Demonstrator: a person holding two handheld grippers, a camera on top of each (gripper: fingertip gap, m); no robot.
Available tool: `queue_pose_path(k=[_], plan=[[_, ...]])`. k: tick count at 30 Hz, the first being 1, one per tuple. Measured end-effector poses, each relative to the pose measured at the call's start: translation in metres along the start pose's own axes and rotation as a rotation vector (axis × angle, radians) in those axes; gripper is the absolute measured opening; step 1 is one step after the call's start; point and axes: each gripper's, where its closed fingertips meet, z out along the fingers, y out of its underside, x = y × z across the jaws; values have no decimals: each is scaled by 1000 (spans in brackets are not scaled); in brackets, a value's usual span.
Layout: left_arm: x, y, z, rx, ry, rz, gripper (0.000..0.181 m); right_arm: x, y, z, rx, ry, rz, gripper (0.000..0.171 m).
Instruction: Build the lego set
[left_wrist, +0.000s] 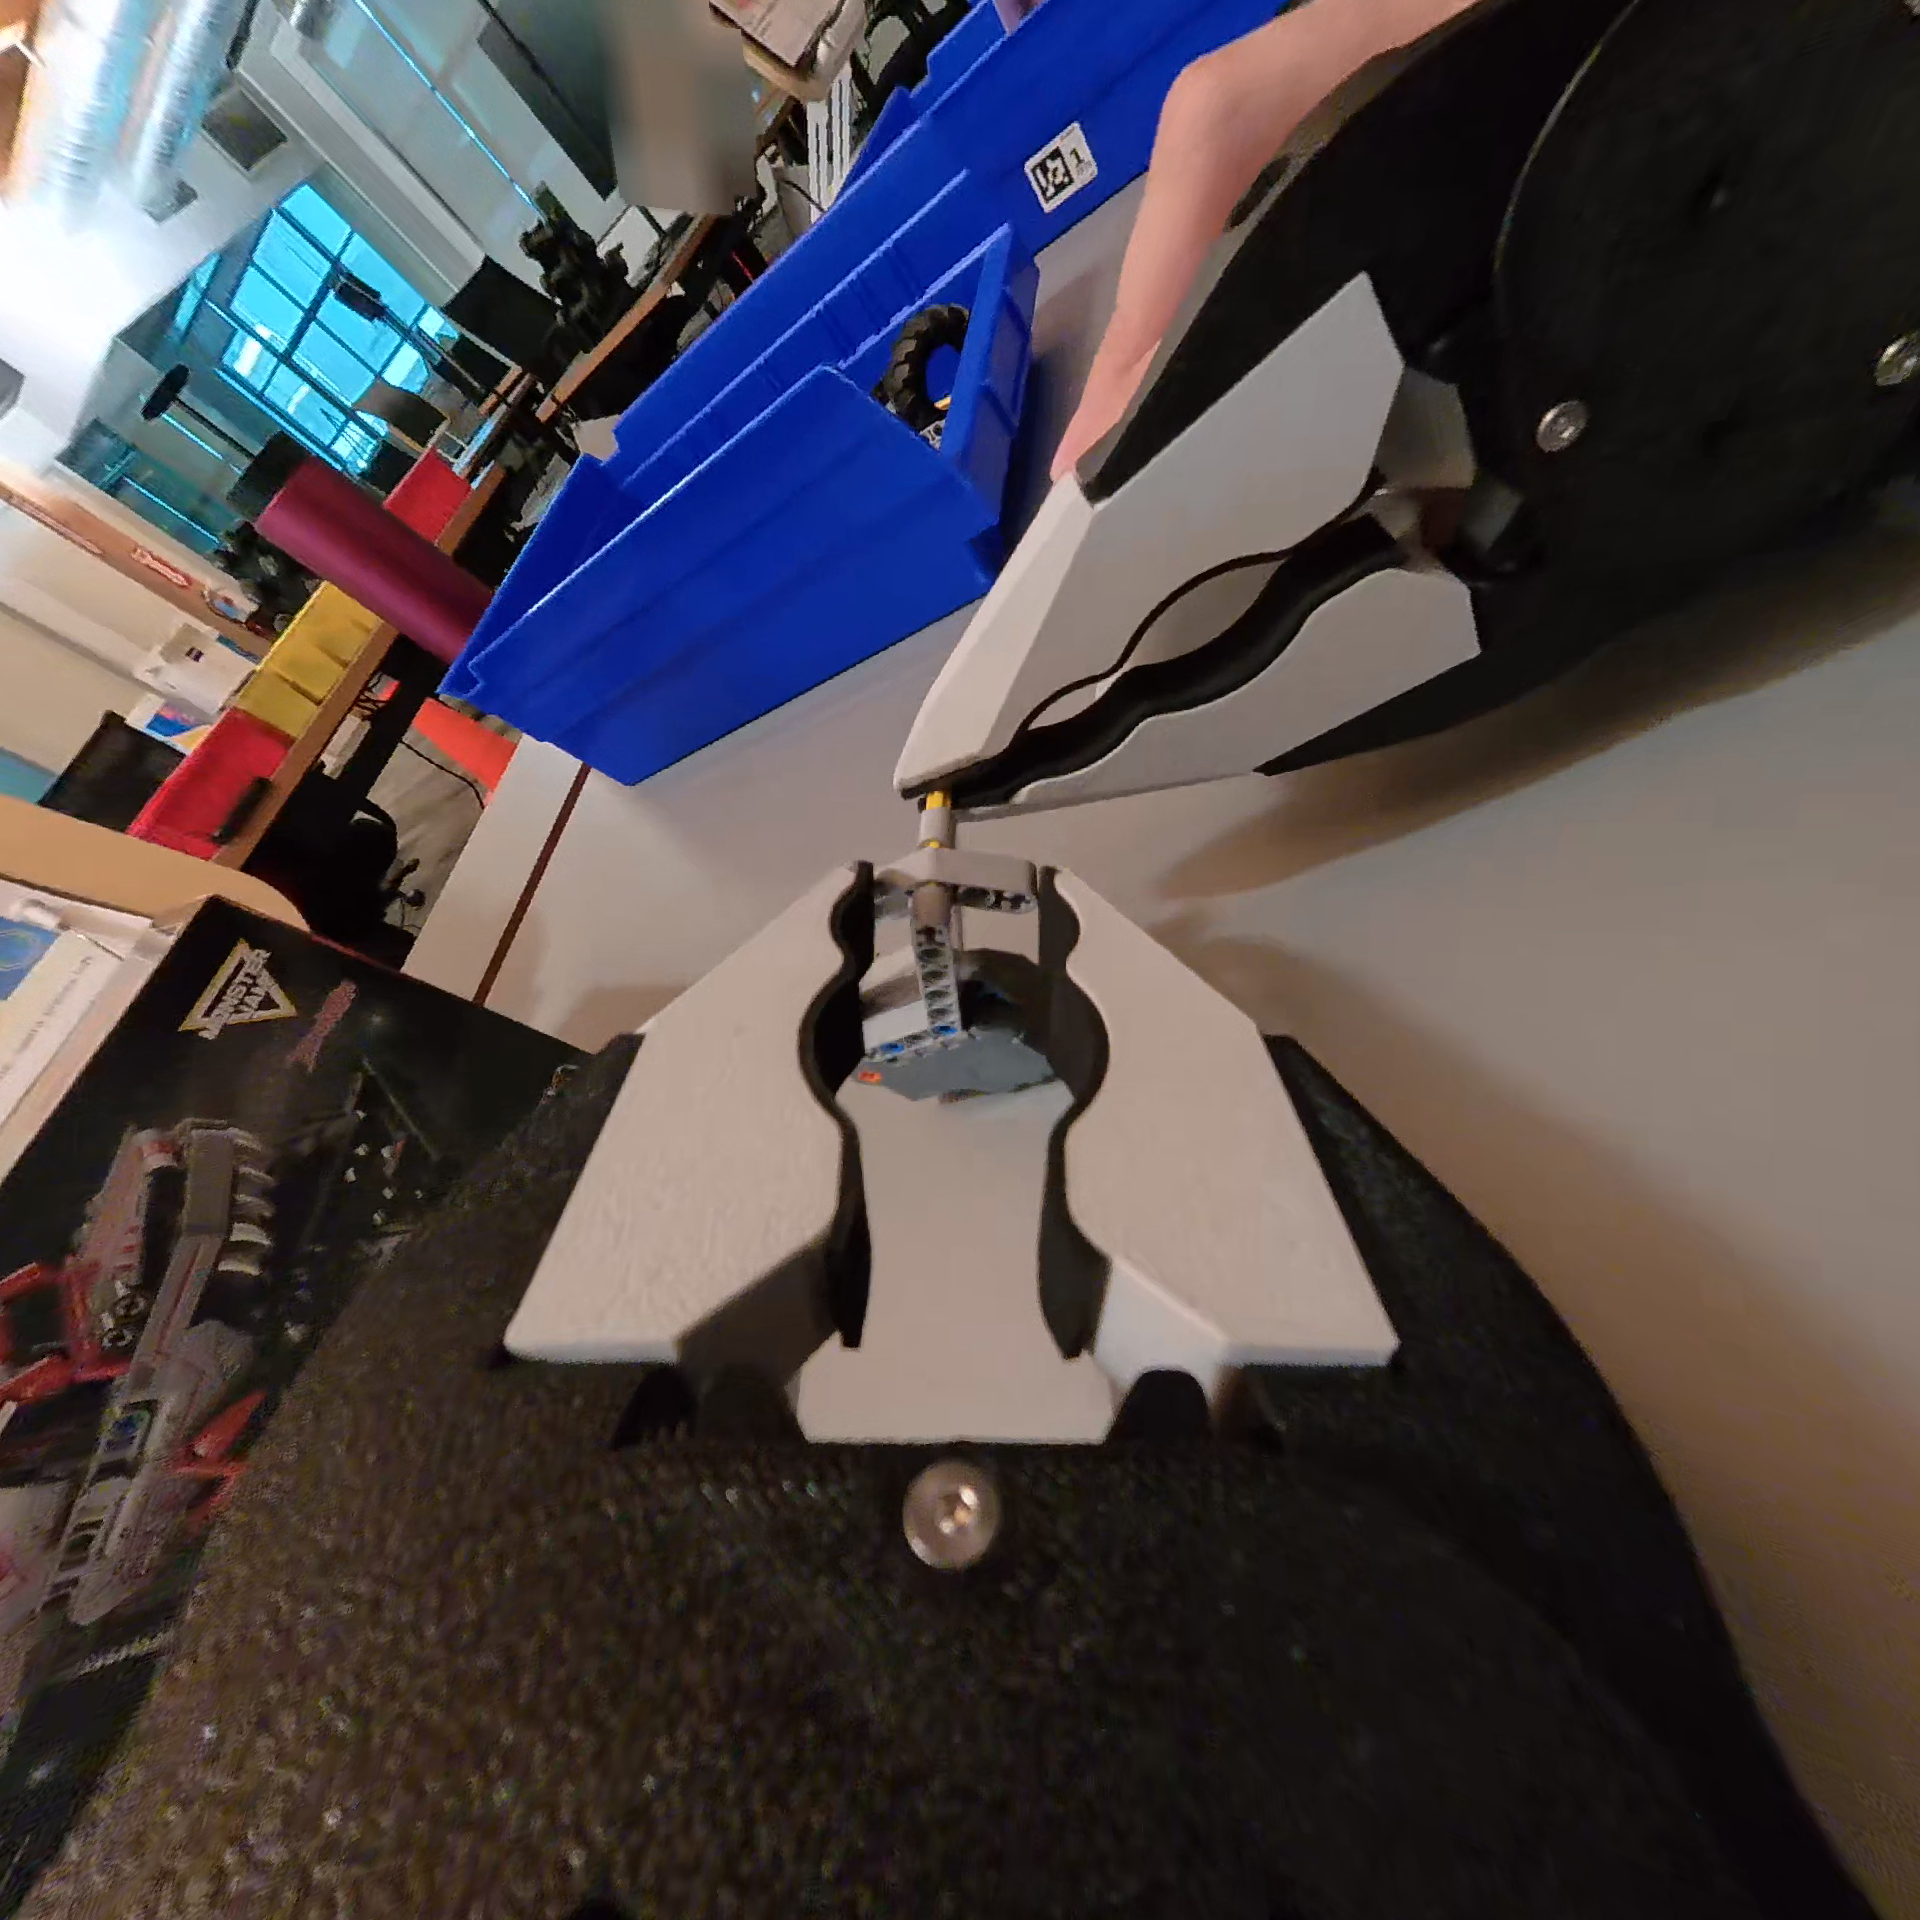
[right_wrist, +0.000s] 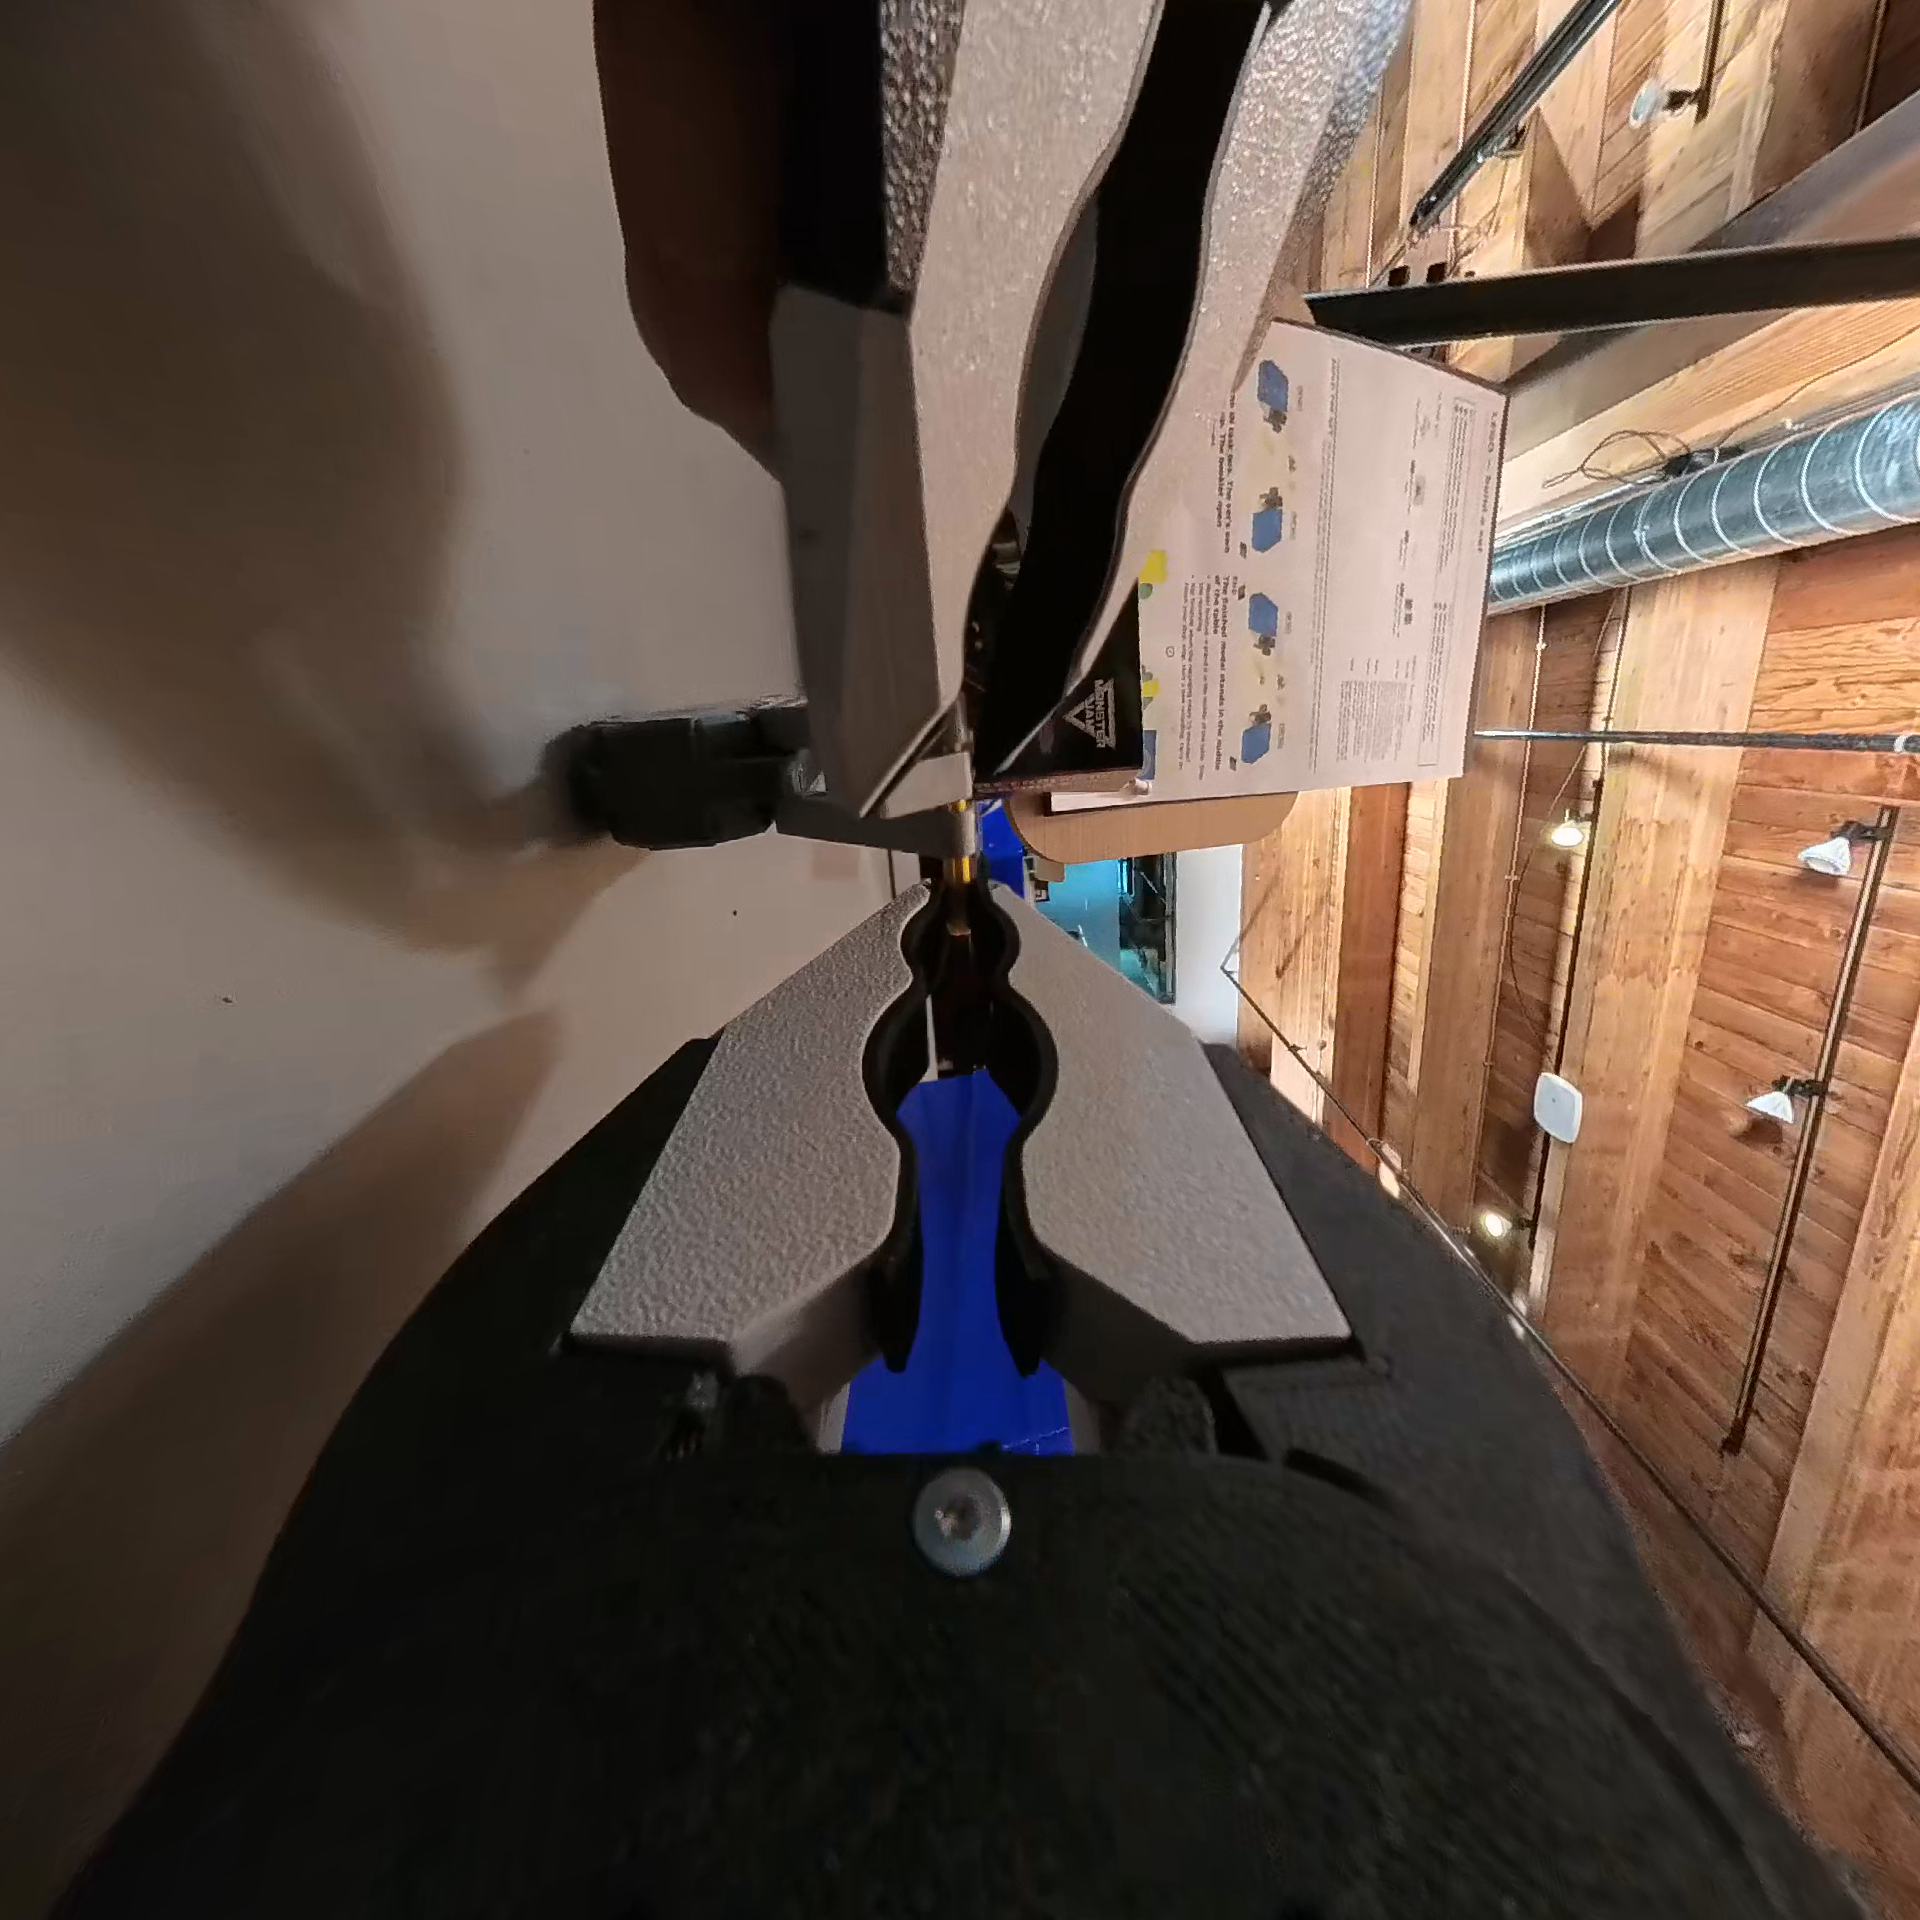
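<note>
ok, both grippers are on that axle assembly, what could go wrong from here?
1. The right gripper pinches only the tip of the thin axle; a sideways load could let it slip or pop free.
2. The left gripper holds the grey assembly by its top beam alone, so pushing the axle in may twist the assembly.
3. Both are in mid-air above the table: a dropped part could bounce away from the blue bins.

Hidden and cropped parts

The black printed cardboard box (left_wrist: 156, 1247) runs off the left edge; the black rubber tyre (left_wrist: 928, 358) sits half-hidden in a blue plastic bin (left_wrist: 748, 582).
</note>
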Motion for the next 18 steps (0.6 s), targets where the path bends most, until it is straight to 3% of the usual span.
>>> queue_pose_path(k=[3, 13, 18], plan=[[-5, -1, 0, 4, -34, -41, 29, 0, 5, 2, -34, -6, 18, 3], [-8, 3, 13, 5, -55, -435, 31, 1, 16, 8, -153, -3, 55, 3], [-19, 18, 14, -105, -190, -419, 23, 1, 13, 11, -191, -10, 104, 3]])
